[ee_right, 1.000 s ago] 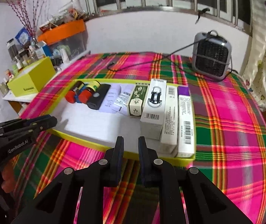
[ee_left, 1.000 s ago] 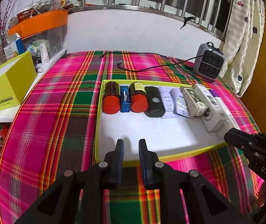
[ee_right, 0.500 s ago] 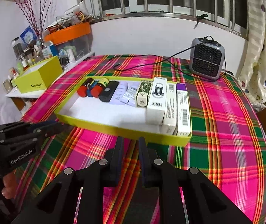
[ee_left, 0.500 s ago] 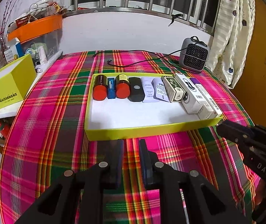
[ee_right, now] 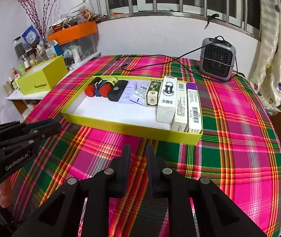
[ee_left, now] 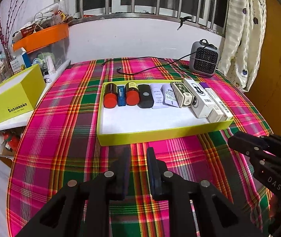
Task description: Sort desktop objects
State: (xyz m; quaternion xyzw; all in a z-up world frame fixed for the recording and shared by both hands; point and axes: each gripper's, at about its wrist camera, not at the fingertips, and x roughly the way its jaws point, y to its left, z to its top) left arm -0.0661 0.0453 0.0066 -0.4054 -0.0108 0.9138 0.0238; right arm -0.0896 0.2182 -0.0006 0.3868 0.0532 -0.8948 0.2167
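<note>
Left gripper [ee_left: 138,169] and right gripper [ee_right: 137,167] hover over the plaid tablecloth [ee_left: 61,118] near the yellow tray [ee_left: 160,135], fingers slightly apart, holding nothing. All items lie in 1 row along the tray's far side. Cardboard boxes [ee_right: 167,102] probably light, crushable: grip the long sides; 2 red-capped bottles [ee_left: 110,95] likely roll, slippery: grip across the body.

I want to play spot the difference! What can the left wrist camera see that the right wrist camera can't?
Only the left wrist view shows the wooden cupboard and the right gripper from the side. Only the right wrist view shows the left gripper from the side. Both share the yellow tray with its row of things, the grey heater and the plaid tablecloth.
</note>
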